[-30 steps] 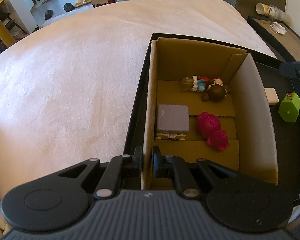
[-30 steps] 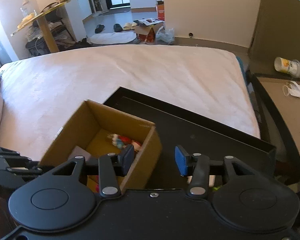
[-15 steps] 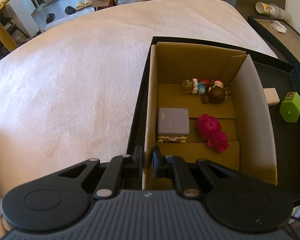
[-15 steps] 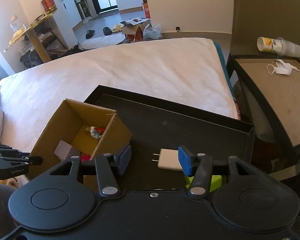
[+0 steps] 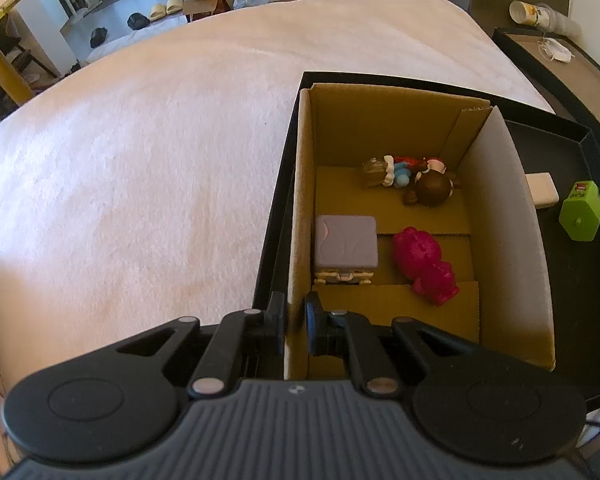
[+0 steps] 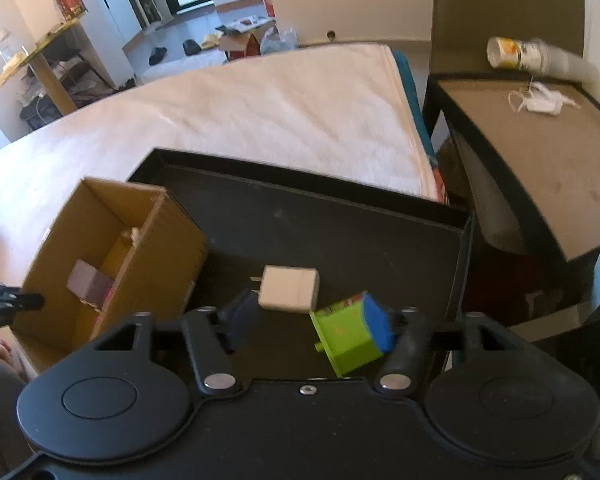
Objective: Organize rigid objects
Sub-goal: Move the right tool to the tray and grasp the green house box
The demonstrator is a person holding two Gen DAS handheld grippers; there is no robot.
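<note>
Since the earlier frames the right gripper point(image 6: 314, 322) has swung from over the cardboard box point(image 6: 156, 248) to the open floor of the black tray point(image 6: 340, 236), and its jaws have just been opening; the green toy block point(image 6: 348, 336) and the white plug adapter point(image 6: 290, 288) now sit between or just ahead of them, neither visibly squeezed. The left gripper point(image 5: 294, 320) is clamped on the box's near wall, steadying it.

This looks like the approach to the next pick: the jaws must settle around one item and close.

Inside the box point(image 5: 500, 216) lie a grey block point(image 5: 346, 246), a pink pig point(image 5: 424, 264) and a doll point(image 5: 416, 178). Whether the blue pad touches the green block is hard to tell; the block's lower edge is hidden.
</note>
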